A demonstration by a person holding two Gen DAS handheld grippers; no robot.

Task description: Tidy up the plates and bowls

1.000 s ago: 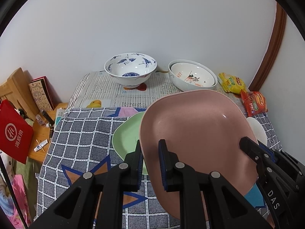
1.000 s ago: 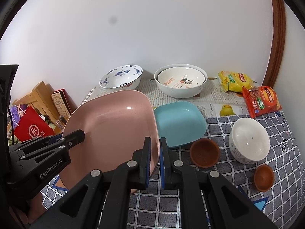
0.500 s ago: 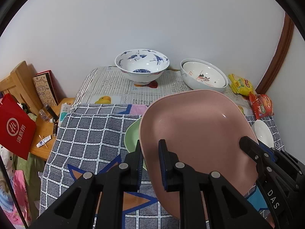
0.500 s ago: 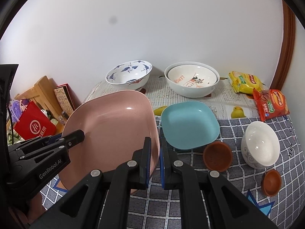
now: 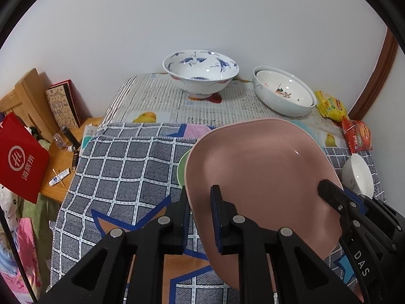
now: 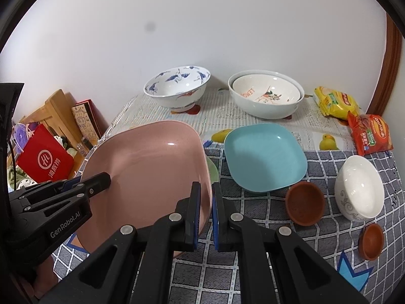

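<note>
Both grippers have carried the pink plate (image 5: 258, 167) farther left and lower since a second ago, so that it now covers nearly all of the green plate (image 5: 181, 167), of which only a thin edge shows at its left side. It hangs tilted above the checked cloth (image 5: 121, 167), held from two sides: the left gripper (image 5: 200, 217) is clamped narrowly on its near left rim, one finger under and one over, and the right gripper (image 6: 205, 210) is pinched almost fully closed on the opposite rim. Just to the right lies the blue plate (image 6: 265, 157) flat on the cloth, with a brown bowl (image 6: 305, 202) touching its near corner, a white bowl (image 6: 359, 190) beyond that, and a smaller brown bowl (image 6: 371, 240) nearer the camera. At the back, by the wall, stand a blue-patterned bowl (image 5: 201, 73) and two nested white bowls (image 5: 284, 93), with snack packets (image 6: 354, 116) off to the right.
</note>
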